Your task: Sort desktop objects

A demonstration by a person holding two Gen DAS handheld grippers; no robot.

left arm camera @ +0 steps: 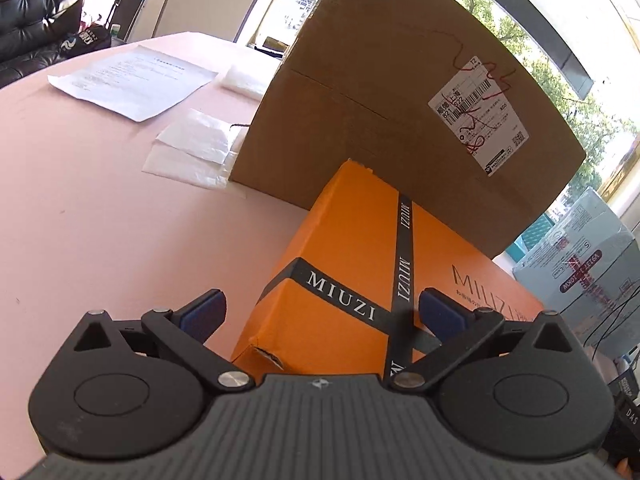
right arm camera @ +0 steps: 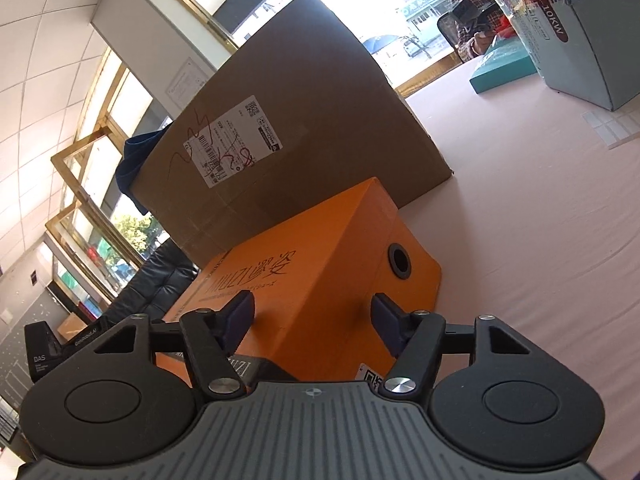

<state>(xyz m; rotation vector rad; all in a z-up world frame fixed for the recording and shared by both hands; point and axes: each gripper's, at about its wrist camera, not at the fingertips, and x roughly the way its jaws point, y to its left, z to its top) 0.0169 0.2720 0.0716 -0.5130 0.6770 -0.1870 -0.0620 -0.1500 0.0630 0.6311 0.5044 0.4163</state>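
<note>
Straddling the closed orange box (left arm camera: 344,248) beside a sealed cardboard carton (left arm camera: 400,92), both grippers' fingers (left arm camera: 202,314) stand spread.

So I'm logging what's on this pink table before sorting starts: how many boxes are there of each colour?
Orange: 1, the MIUZI box
Brown: 1, the cardboard carton
Pale blue: 1, the printed box
Teal: 1, the flat box
Total: 4 boxes

a pink table (left arm camera: 100,220) carries an orange box (left arm camera: 344,264) touching a big cardboard carton (left arm camera: 360,92); printed paper (left arm camera: 132,76) and white tissues (left arm camera: 192,152) lie toward its far edge.
</note>
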